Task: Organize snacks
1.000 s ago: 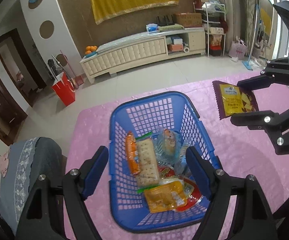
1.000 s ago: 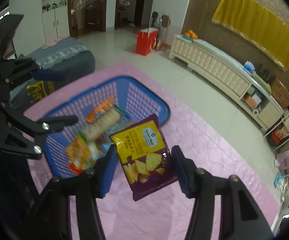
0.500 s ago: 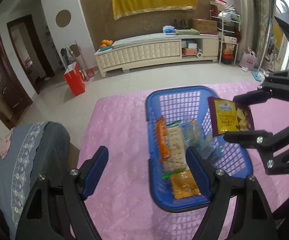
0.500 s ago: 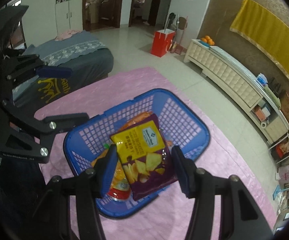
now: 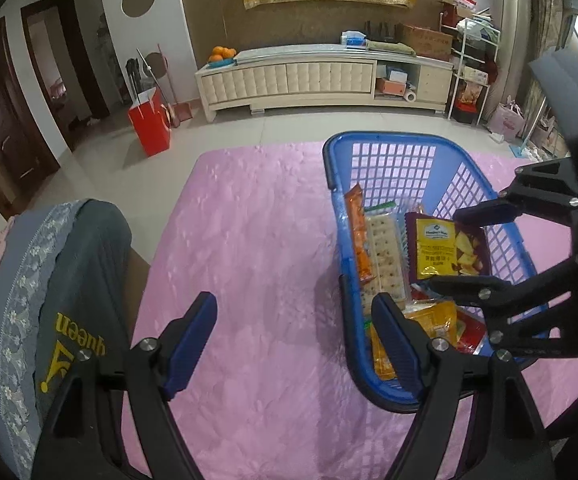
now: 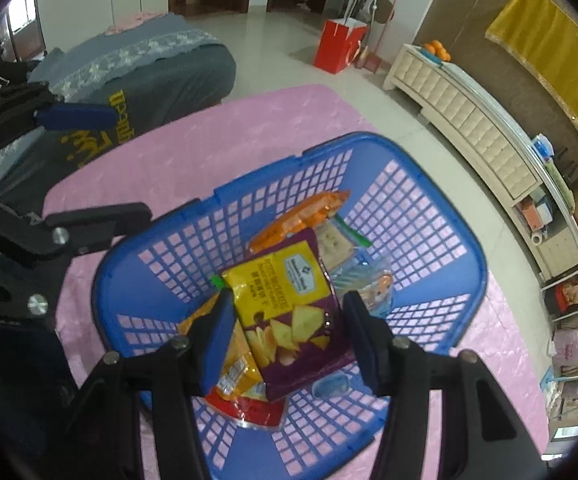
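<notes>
A blue plastic basket stands on the pink tablecloth. It holds several snacks, among them an orange packet, a cracker pack and a yellow pack. My right gripper is shut on a purple and yellow chip bag, low inside the basket just above the other snacks. My left gripper is open with nothing between its fingers. It hangs over bare tablecloth, its right finger at the basket's left wall.
A grey covered seat presses against the table's left edge. Beyond the table's far edge lie a tiled floor, a red bag and a long cream cabinet. Bare tablecloth spreads left of the basket.
My right gripper carried the chip bag from beside the basket to over it and down inside. My left gripper shifted left, from over the basket to the cloth beside it.
</notes>
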{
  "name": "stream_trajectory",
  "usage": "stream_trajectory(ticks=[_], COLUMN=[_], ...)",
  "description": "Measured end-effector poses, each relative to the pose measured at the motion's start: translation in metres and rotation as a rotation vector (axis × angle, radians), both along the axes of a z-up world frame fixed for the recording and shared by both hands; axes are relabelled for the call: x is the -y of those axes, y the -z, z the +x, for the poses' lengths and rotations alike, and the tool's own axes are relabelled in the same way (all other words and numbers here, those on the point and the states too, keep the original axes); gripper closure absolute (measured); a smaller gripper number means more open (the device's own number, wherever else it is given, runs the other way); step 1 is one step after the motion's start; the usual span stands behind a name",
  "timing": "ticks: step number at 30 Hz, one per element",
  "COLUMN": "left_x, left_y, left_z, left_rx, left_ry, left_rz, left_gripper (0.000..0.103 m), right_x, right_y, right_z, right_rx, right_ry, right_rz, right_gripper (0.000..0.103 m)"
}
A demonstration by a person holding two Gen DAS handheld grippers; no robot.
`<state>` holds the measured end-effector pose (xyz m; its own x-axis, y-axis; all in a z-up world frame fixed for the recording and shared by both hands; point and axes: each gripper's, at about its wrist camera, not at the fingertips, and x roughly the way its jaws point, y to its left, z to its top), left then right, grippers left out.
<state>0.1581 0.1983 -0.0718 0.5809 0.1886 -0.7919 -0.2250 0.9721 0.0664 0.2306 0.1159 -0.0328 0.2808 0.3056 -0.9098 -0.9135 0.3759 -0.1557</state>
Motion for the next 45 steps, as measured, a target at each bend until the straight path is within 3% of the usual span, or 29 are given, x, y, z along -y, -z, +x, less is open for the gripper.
stream_trajectory(ticks=[11, 13, 14, 19, 25, 35, 40, 45], left_x=[-0.015, -0.015, -0.013, -0.006, 0.011, 0.066, 0.090, 0.114], left_y=[0.012, 0.012, 0.012, 0.003, -0.026, -0.088, -0.109, -0.116], left_z=[-0.003, -0.005, -0.007, -0.017, -0.046, -0.104, -0.130, -0.159], left_rx=[-0.008, -0.005, -0.007, 0.009, 0.112, 0.361, 0.465, 0.561], left_ry=[-0.036, -0.035, -0.035, -0.029, -0.028, 0.013, 0.023, 0.035], left_rz=[-0.060, -0.059, -0.048, -0.026, -0.020, -0.023, -0.032, 0.033], left_gripper=[0.025, 0.025, 0.025, 0.025, 0.025, 0.025, 0.025, 0.025], right_x=[-0.007, -0.005, -0.005, 0.008, 0.041, 0.121, 0.157, 0.187], right_y=[0.020, 0.023, 0.025, 0.011, -0.029, -0.120, -0.148, -0.158], right_z=[0.011, 0.013, 0.013, -0.002, -0.026, -0.082, -0.124, -0.161], right_rx=[-0.036, -0.064, -0.078, -0.009, 0.092, 0.255, 0.356, 0.430], right_ry=[0.058, 0.070, 0.078, 0.080, 0.135, 0.346, 0.422, 0.479], right_rz=[-0.050, -0.057, -0.067, -0.060, 0.027, 0.302, 0.426, 0.530], right_gripper=[0.042, 0.032, 0.022, 0.021, 0.021, 0.021, 0.019, 0.011])
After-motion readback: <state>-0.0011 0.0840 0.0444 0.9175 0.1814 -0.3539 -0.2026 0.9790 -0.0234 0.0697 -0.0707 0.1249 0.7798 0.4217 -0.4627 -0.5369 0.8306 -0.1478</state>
